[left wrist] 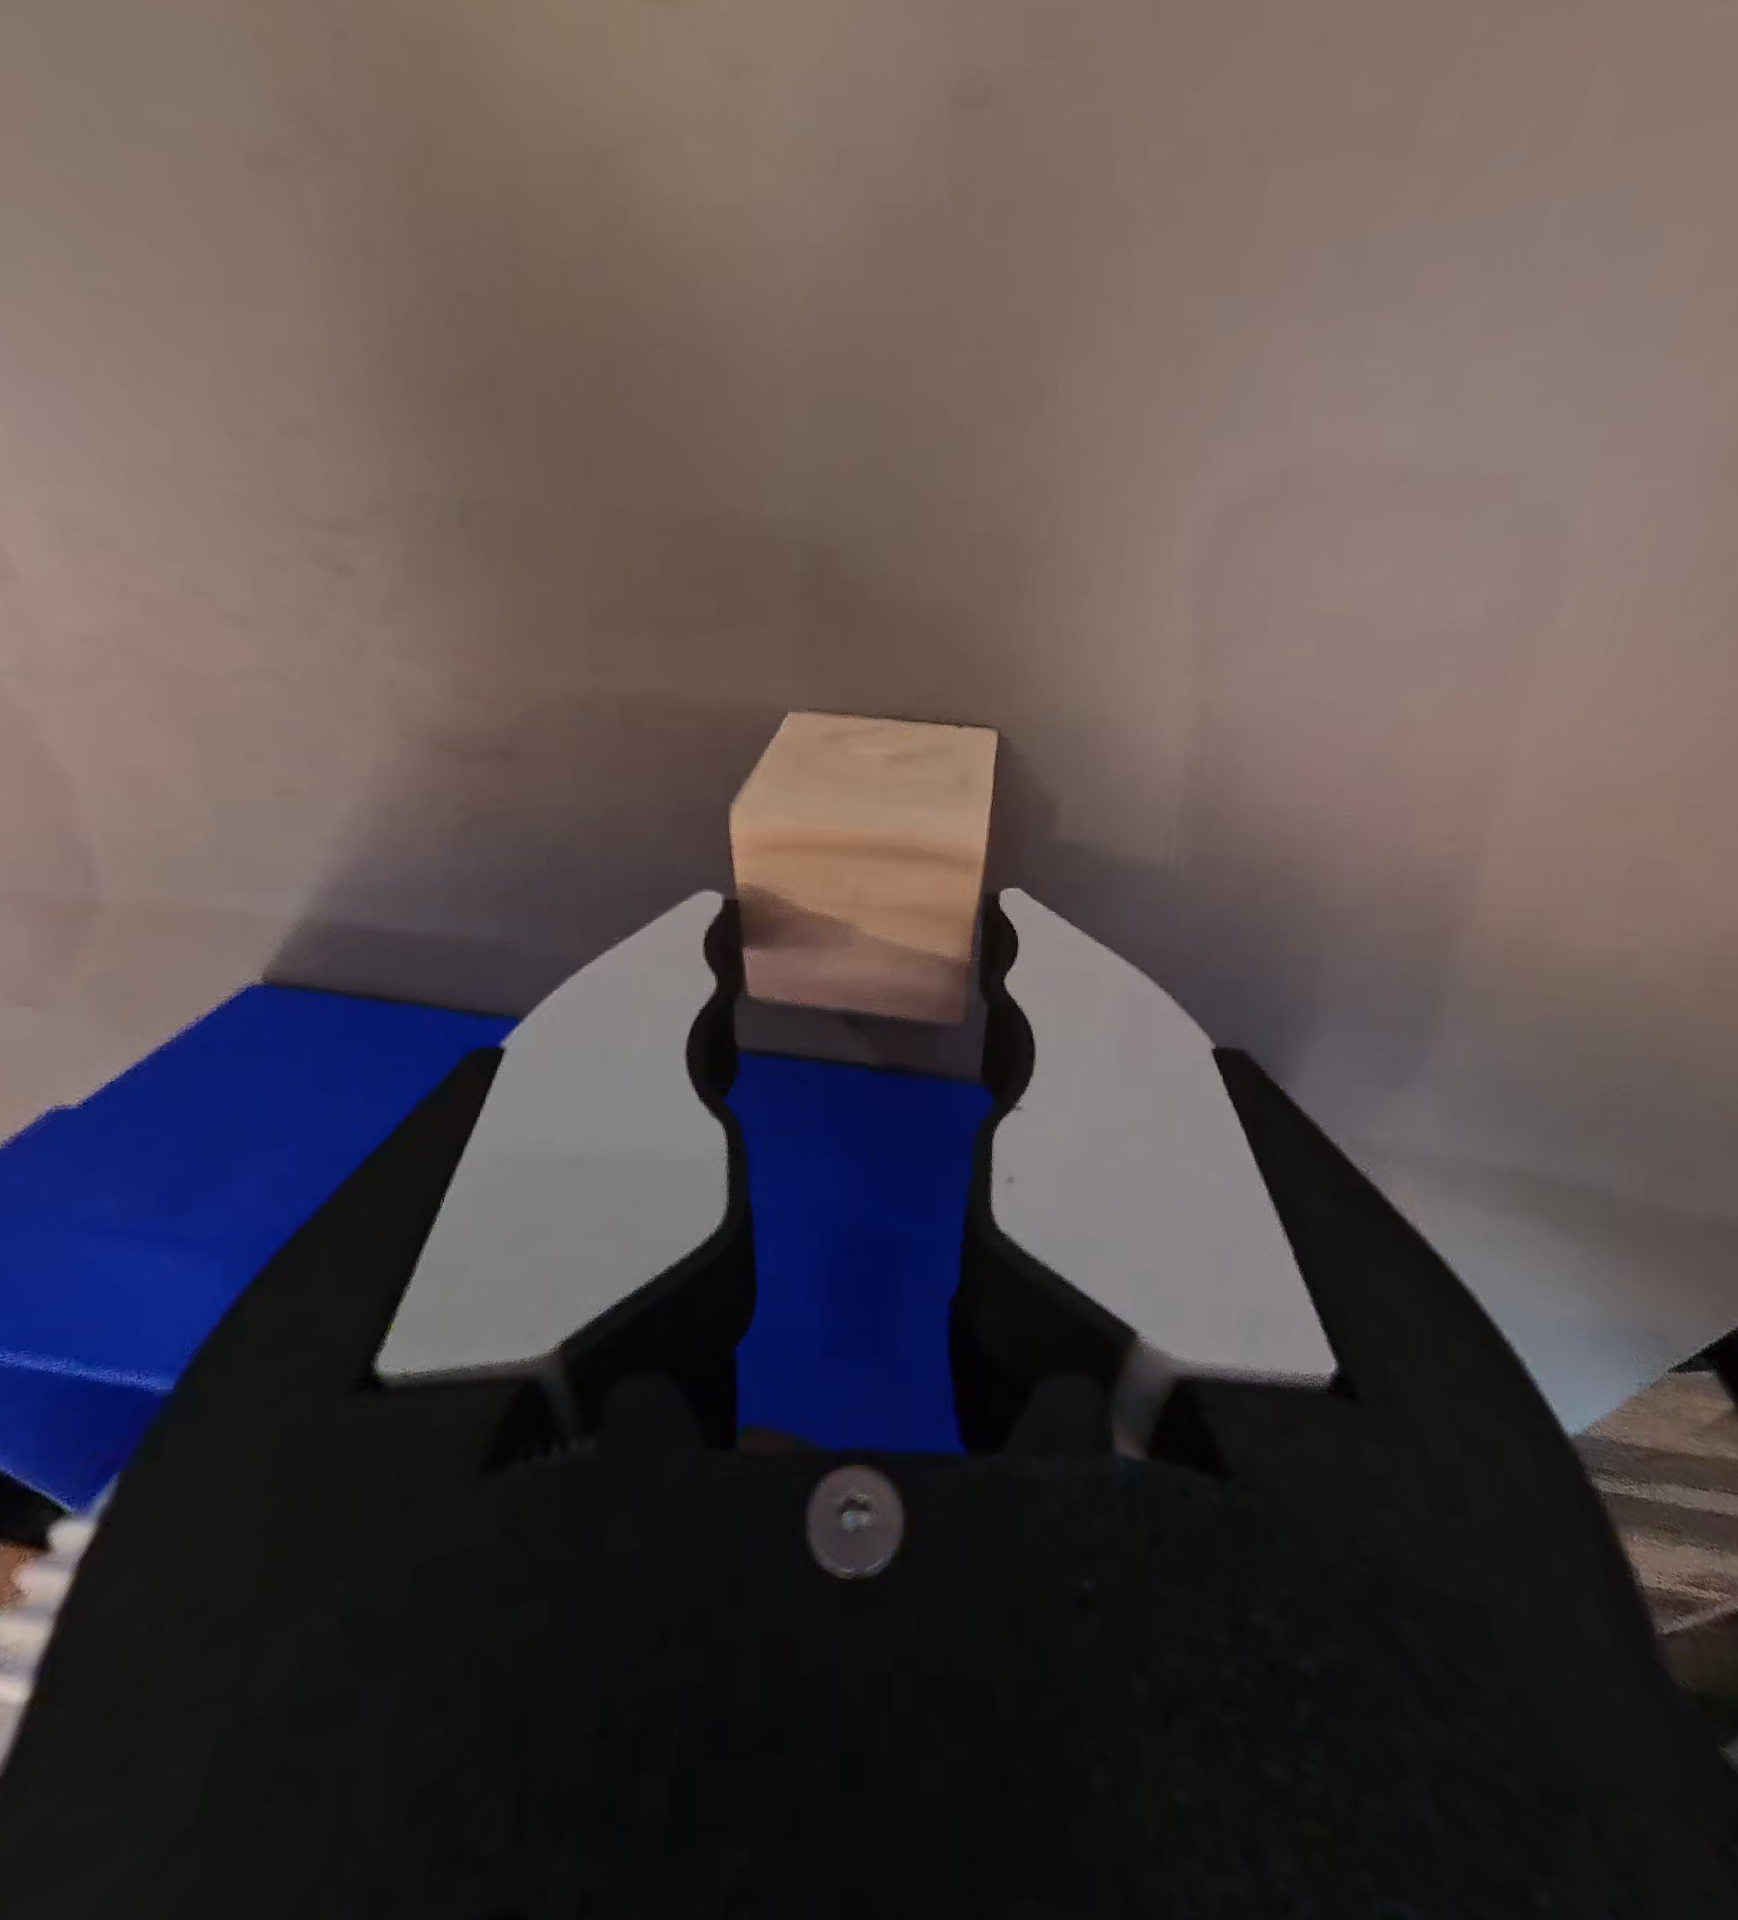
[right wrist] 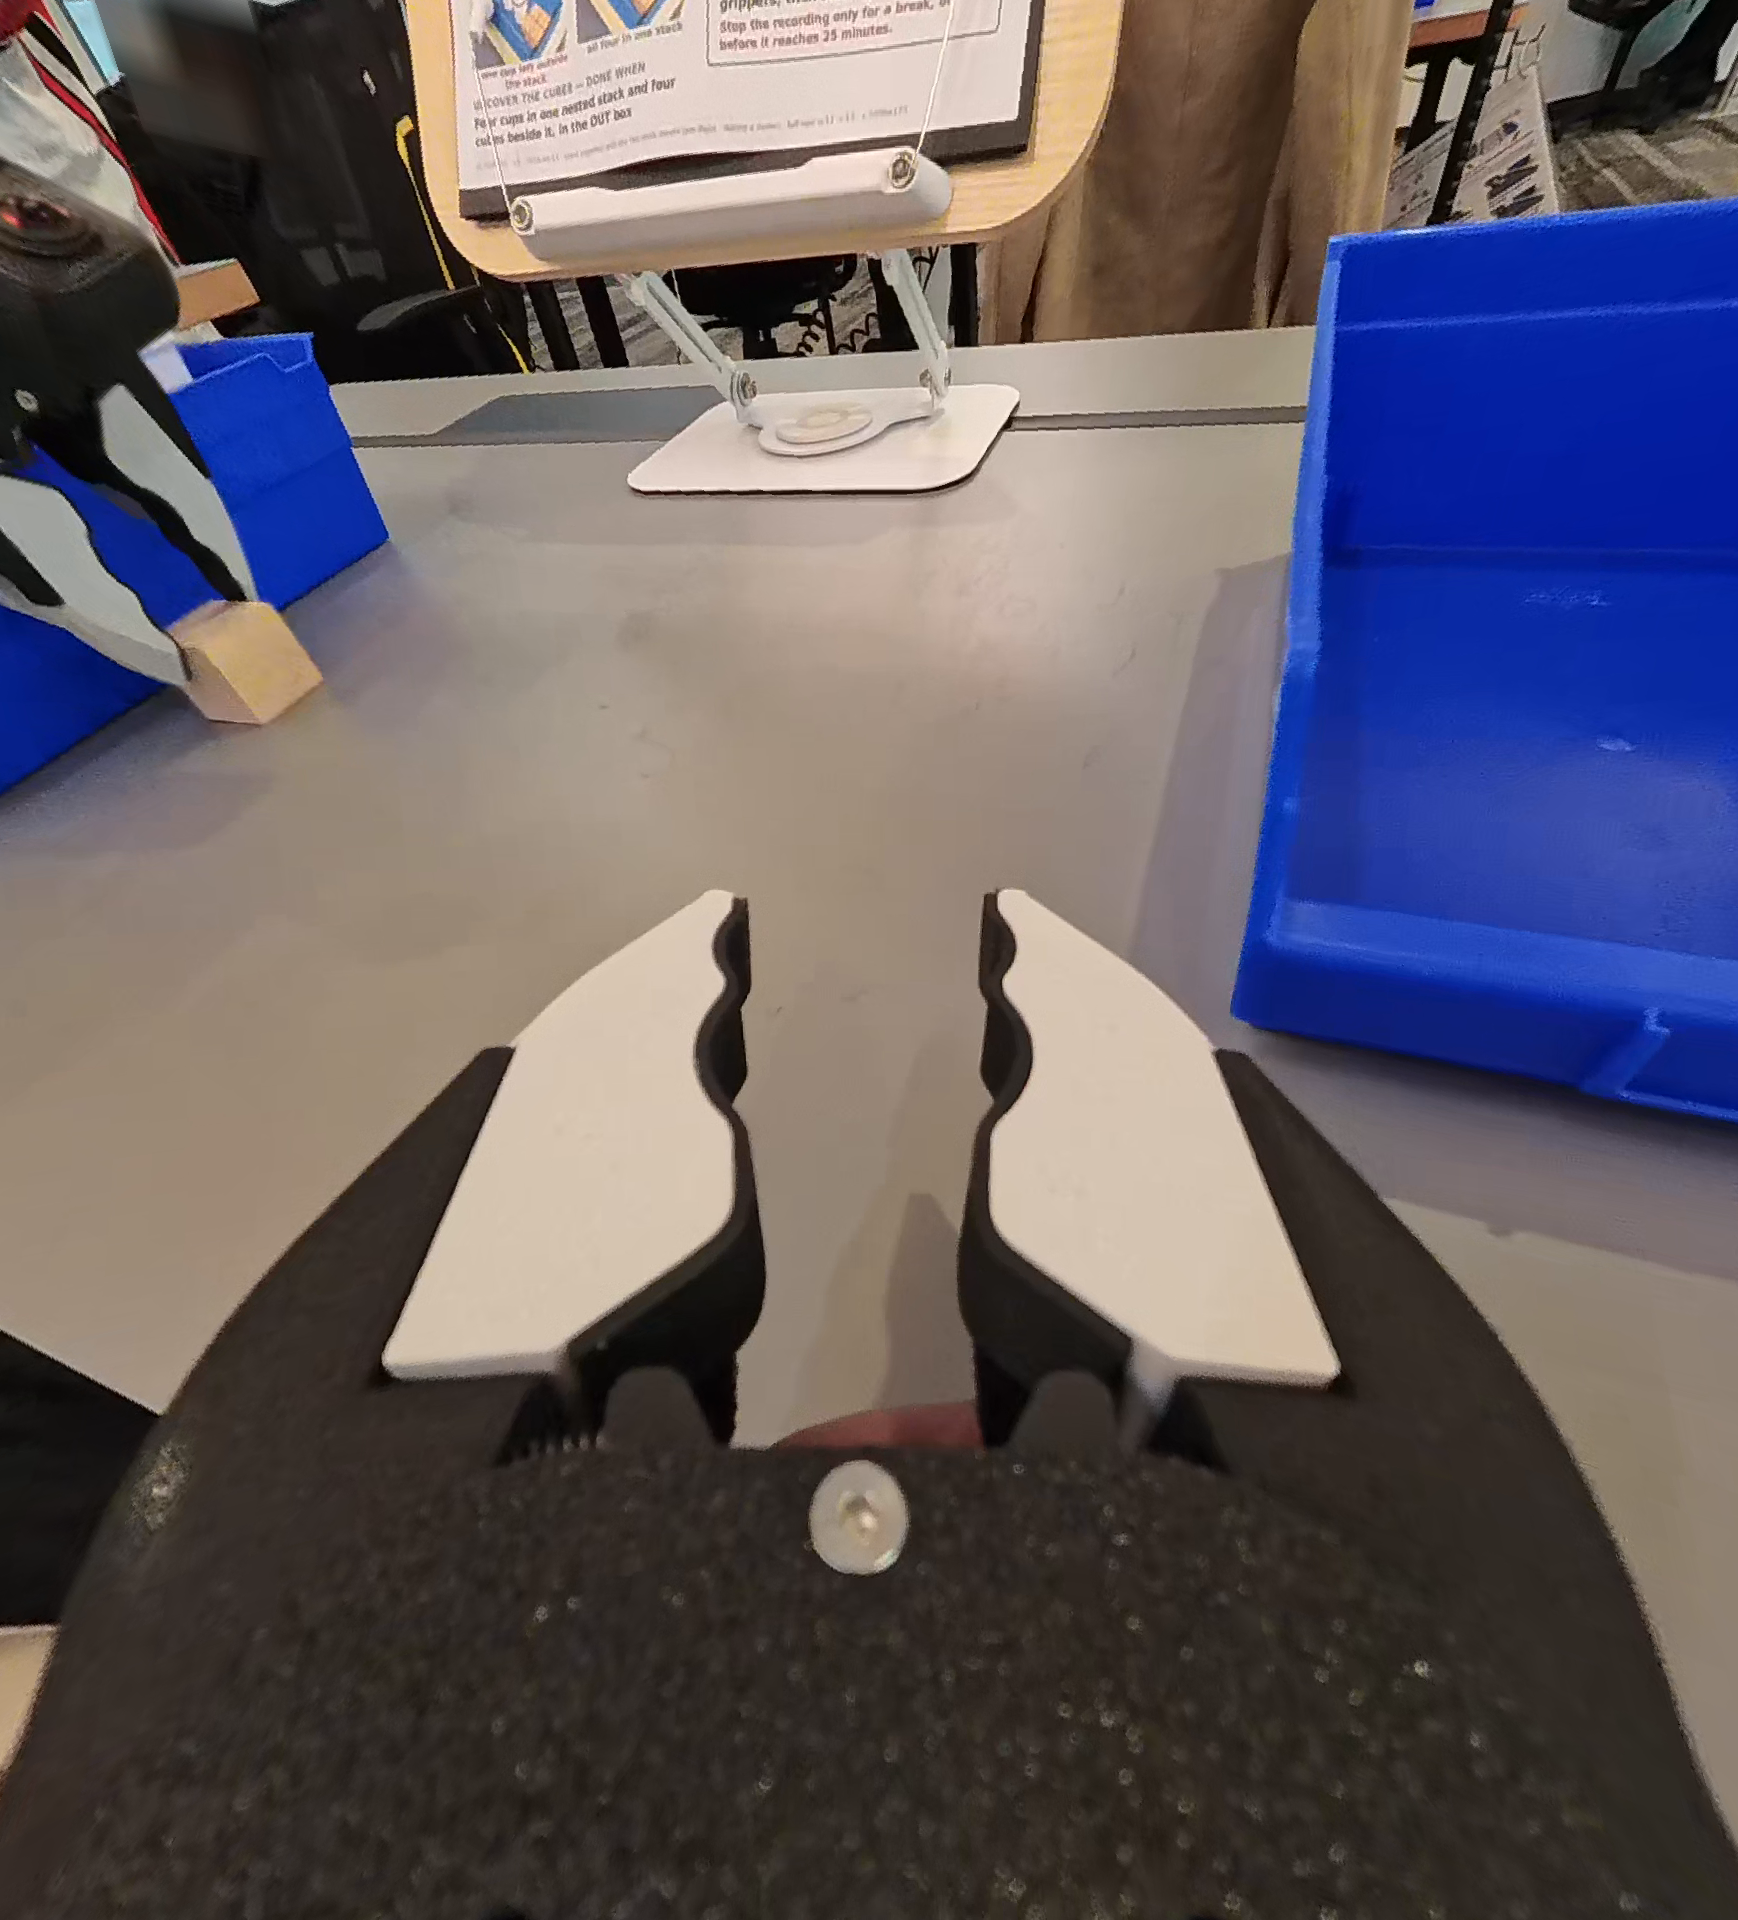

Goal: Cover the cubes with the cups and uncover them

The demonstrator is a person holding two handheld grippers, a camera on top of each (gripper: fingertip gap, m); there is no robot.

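My left gripper is shut on a pale wooden cube, which sits between its fingertips over the grey table. In the right wrist view, the left gripper is at the far left, pointing down with the cube tilted at or just above the table top. I cannot tell if the cube touches the table. My right gripper is open and empty, hovering over the grey table near its front edge. No cup shows in either view.
A large blue bin stands at the right, its visible inside empty. A second blue bin sits at the left behind the left gripper and shows below it in the left wrist view. A white document stand is at the table's back.
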